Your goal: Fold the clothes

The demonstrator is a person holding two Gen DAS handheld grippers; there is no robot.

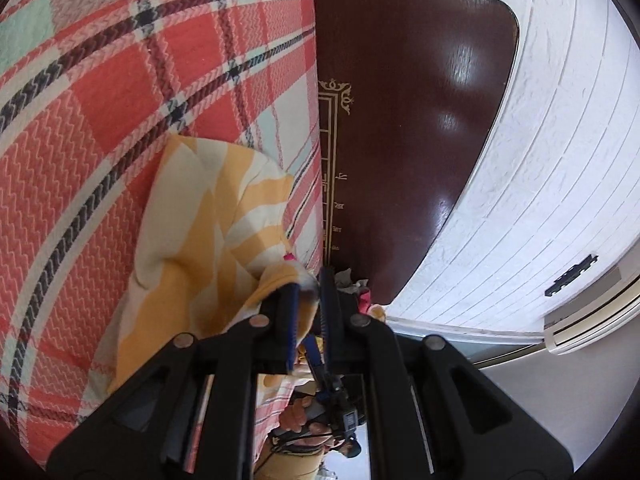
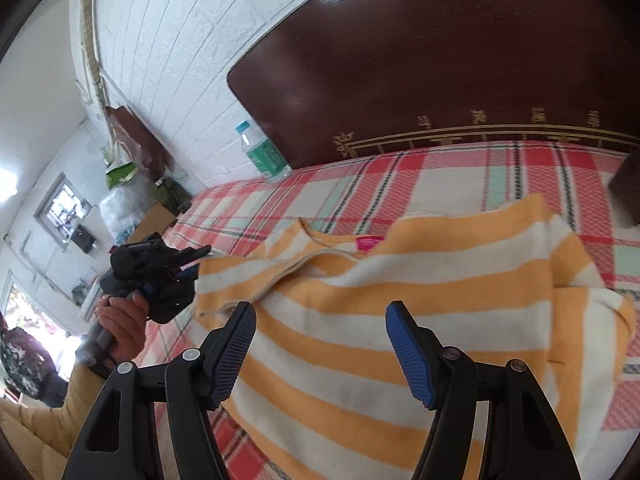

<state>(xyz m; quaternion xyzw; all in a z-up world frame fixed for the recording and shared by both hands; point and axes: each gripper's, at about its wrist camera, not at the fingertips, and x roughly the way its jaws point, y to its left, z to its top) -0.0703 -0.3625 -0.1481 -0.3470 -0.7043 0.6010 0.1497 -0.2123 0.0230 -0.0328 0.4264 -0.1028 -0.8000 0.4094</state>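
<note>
Left gripper [image 1: 308,300] jaws clamped on striped shirt [image 2: 400,320] edge. Right gripper [image 2: 320,344] jaws wide above shirt on bed [image 2: 500,168]; water bottle [image 2: 264,152] at headboard corner

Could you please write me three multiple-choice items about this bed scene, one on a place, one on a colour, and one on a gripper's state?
1. Where does the striped shirt lie?
A. on the plaid bedspread
B. on the floor
C. over the headboard

2. What colour is the tag at the shirt's neckline?
A. green
B. pink
C. black

3. How does the right gripper stand?
A. shut on the shirt
B. shut on a bottle
C. open above the shirt

Answers:
1. A: the plaid bedspread shows around the shirt on all visible sides, with the dark headboard behind it.
2. B: the tag is bright pink against the orange and cream stripes.
3. C: the right gripper has its blue-padded fingers wide apart with nothing between them, while the left gripper pinches the shirt's edge.
</note>
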